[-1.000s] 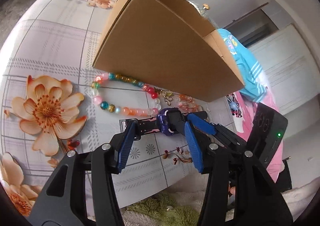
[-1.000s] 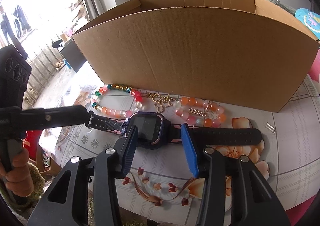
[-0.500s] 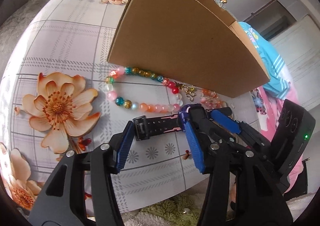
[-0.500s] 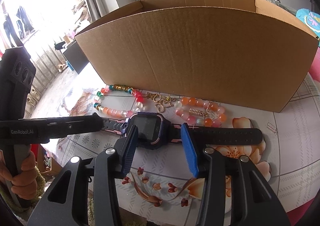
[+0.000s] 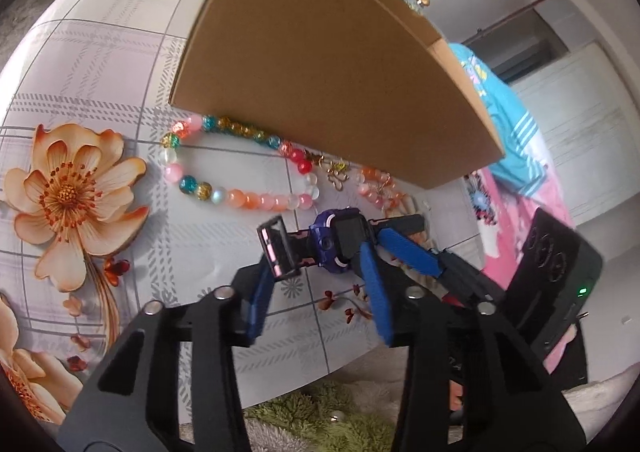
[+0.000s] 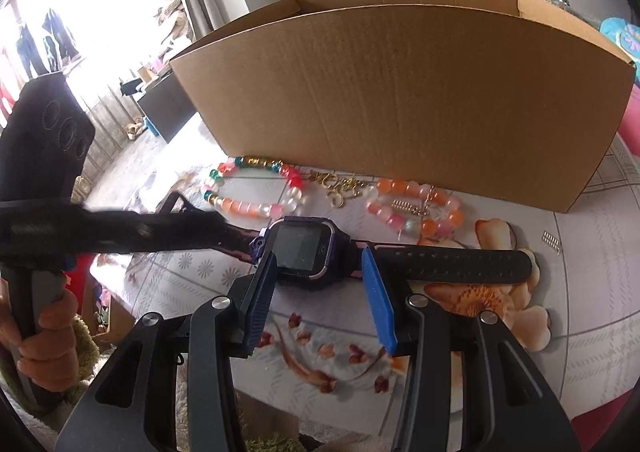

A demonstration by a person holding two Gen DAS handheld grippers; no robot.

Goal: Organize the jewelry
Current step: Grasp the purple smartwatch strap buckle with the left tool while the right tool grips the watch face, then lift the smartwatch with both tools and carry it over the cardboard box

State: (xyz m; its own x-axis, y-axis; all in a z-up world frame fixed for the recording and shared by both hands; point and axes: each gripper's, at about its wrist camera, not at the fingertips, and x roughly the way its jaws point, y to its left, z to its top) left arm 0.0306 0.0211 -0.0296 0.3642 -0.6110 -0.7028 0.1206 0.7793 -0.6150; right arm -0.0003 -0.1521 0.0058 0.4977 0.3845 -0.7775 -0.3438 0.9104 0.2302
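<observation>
- Apparently to steady the grip, a person's hand [image 6: 44,332] wraps the handle of the left hand-held gripper [image 5: 316,256], which reaches in low from the left edge of the flower-patterned bench [image 5: 100,64].
- Its jaws are closing with the buckle end of the strap [image 5: 276,248] standing up between them. The right pad is not yet on the strap, so nothing is clamped there; the aim looks like bringing the loose strap under control.
- Further right, a multicoloured round-bead bracelet [image 6: 252,188] lies flat on the bench, close against the front wall of the tall brown cardboard box [image 6: 400,92], waiting its turn.
- Gold metal charms [image 6: 340,188] lie just beside it.
- At the middle, the purple-cased smartwatch with black rubber strap [image 6: 308,248] sits at the front of the bench, near the bracelets. The right hand-held gripper [image 6: 319,252] has its blue pads pressed on either side of the case, probably so the case stays put while the other tool works the strap.
- To the right, an orange and pink bead bracelet [image 6: 420,208] rests near the box, and the watch's free strap end [image 6: 460,262] trails flat past it.
- Probably the box is where all of it goes.
</observation>
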